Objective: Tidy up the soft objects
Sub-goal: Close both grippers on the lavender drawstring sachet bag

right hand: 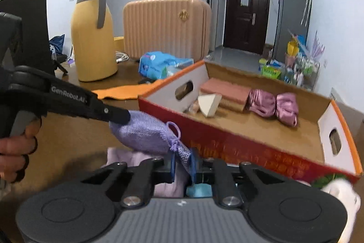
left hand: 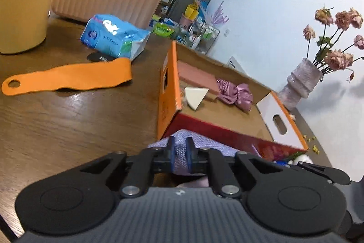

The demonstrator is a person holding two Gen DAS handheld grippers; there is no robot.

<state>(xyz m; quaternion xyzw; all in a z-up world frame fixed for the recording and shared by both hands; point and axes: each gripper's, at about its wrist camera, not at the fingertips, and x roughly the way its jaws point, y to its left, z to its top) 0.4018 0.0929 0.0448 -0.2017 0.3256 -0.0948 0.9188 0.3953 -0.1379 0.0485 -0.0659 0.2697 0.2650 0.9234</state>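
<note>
Both grippers have hold of the same thing — a small purple knit pouch point(right hand: 145, 133) with a drawstring. The left gripper point(right hand: 119, 116) comes in from the left and pinches the pouch's rounded end; in its own view the blue pads of the left gripper point(left hand: 180, 155) are clamped tight on the knit fabric. The right gripper point(right hand: 183, 166) is clenched on the other end, at the gathered neck just past the drawstring knot. A hand point(right hand: 16, 152) grips the left tool's handle.

The pouch hangs above the brown table point(left hand: 56, 129), just in front of the red front wall of an open cardboard box point(right hand: 250, 147), not inside it. Under the pouch lies some pale lilac cloth point(right hand: 122, 156), partly hidden.

In the box sit a pink block point(right hand: 225, 90), a white wedge point(right hand: 209, 105) and a bundle of pink satin point(right hand: 275, 107). Farther back on the table are an orange strap point(left hand: 68, 79), a blue tissue pack point(left hand: 113, 37), a yellow jug point(right hand: 93, 38) and a pink case point(right hand: 166, 24).
</note>
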